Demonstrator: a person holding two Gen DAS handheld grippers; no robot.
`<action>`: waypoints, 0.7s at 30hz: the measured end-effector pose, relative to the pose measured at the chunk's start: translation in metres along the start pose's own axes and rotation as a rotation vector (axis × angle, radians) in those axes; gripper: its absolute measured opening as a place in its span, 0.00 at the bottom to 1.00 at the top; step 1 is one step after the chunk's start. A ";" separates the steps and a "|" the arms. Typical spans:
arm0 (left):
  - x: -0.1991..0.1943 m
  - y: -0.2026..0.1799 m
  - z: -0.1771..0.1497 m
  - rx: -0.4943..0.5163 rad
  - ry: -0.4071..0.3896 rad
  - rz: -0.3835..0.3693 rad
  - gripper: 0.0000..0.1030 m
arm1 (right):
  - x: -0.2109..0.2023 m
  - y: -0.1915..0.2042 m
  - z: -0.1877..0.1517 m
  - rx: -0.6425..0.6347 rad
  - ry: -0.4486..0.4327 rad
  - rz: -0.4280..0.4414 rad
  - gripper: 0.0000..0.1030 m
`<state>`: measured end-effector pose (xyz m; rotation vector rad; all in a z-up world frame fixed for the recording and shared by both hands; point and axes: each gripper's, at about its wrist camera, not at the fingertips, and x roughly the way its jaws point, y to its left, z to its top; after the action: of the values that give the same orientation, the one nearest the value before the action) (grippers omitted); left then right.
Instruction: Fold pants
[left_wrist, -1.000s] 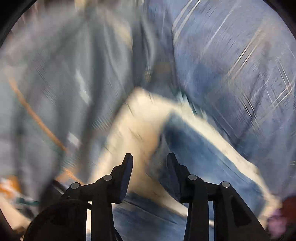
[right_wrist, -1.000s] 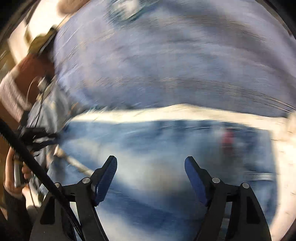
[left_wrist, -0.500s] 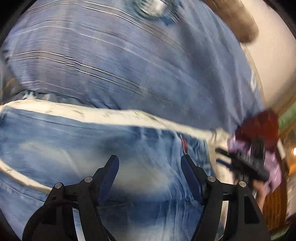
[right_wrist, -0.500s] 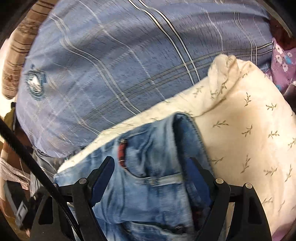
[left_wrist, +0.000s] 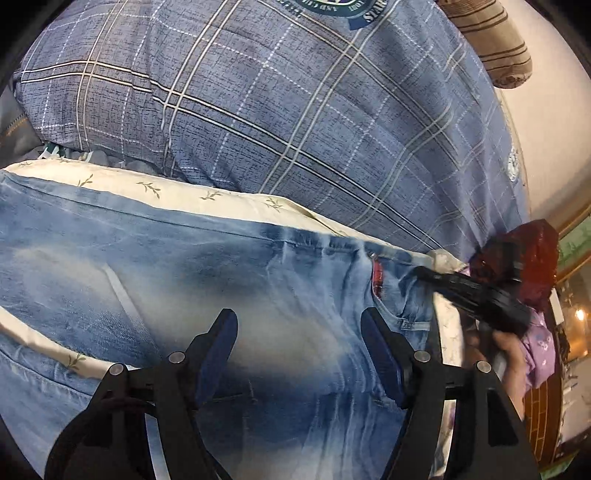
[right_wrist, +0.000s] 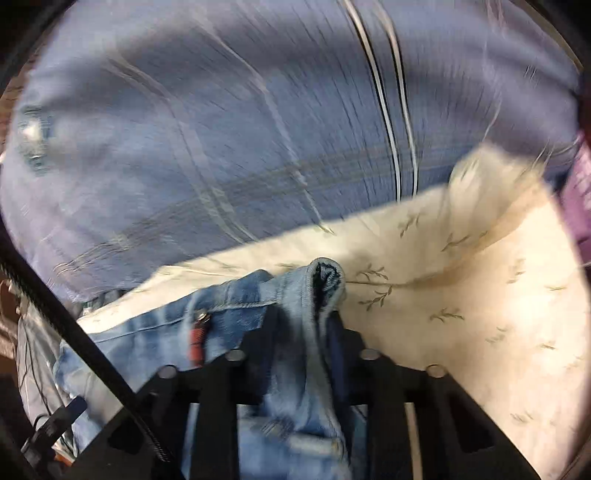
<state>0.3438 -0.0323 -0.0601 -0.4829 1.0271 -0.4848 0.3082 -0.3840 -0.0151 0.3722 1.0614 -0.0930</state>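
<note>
right tongs pinch jeans waistband, legs leftward.

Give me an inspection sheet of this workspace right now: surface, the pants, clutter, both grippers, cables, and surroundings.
Surface: cream sheet with a leaf print, partly covered by the jeans.
Job's things: light blue jeans spread out, waistband corner lifted in a fold at the right gripper.
Clutter: blue plaid pillow behind the jeans; purple floral cloth at the right edge.
Grippers: left gripper open above the jeans, nothing between its fingers; right gripper has just been closing and is shut on the waistband fold.
Cables: black cable crossing the right wrist view.
Surroundings: striped brown bolster; pale wall.
</note>
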 end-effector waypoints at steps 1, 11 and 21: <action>-0.010 0.001 -0.002 -0.005 -0.001 -0.011 0.67 | -0.021 0.005 -0.007 -0.003 -0.036 0.004 0.11; -0.031 -0.021 -0.015 -0.032 0.024 -0.078 0.68 | -0.107 -0.001 -0.108 0.083 -0.195 0.186 0.08; 0.021 -0.027 0.015 -0.276 0.038 -0.044 0.71 | -0.107 -0.035 -0.135 0.065 -0.097 0.183 0.08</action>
<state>0.3624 -0.0640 -0.0518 -0.7454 1.1277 -0.3938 0.1343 -0.3813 0.0104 0.5170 0.9262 0.0178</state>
